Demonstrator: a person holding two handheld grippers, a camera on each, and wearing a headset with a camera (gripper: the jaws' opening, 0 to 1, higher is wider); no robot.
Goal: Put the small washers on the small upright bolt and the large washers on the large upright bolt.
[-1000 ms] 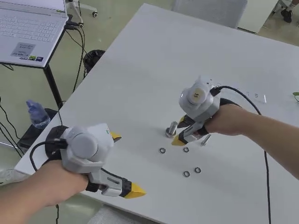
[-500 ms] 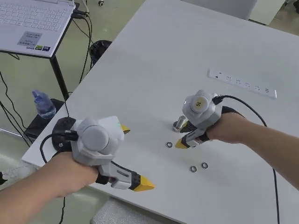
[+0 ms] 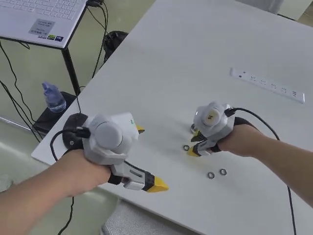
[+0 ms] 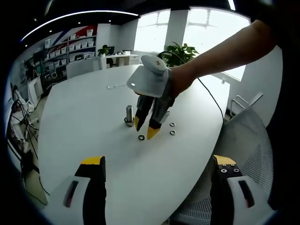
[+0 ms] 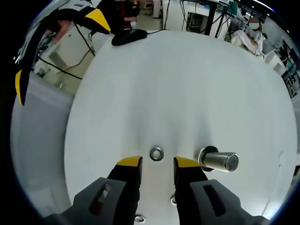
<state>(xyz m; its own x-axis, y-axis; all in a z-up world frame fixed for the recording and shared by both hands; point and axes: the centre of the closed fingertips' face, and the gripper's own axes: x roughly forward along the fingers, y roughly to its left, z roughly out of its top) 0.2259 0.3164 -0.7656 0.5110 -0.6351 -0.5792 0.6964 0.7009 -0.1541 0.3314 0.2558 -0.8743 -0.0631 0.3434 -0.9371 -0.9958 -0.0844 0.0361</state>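
A large upright bolt (image 5: 218, 160) stands on the white table (image 3: 195, 58), just right of my right gripper (image 5: 158, 164). In the head view the bolt (image 3: 194, 129) is half hidden behind that gripper (image 3: 193, 147). The right jaws are narrowly open and point down at the table, with a small washer (image 5: 156, 153) lying just ahead of the gap. The same washer (image 3: 186, 147) sits beside the yellow tip. Two more washers (image 3: 211, 175) (image 3: 223, 172) lie nearer the front edge. My left gripper (image 3: 148, 156) hovers at the table's near-left edge, wide open and holding nothing.
A white power strip (image 3: 266, 84) lies at the far right of the table. Left of the table stand a laptop (image 3: 44, 14) on a stand, cables and a bottle (image 3: 53, 96) on the floor. A mesh chair (image 4: 243, 140) is at the front edge.
My right gripper has edged closer to the washer left of the bolt, which now lies just ahead of its tips. The head camera shifted; the left gripper stays wide open.
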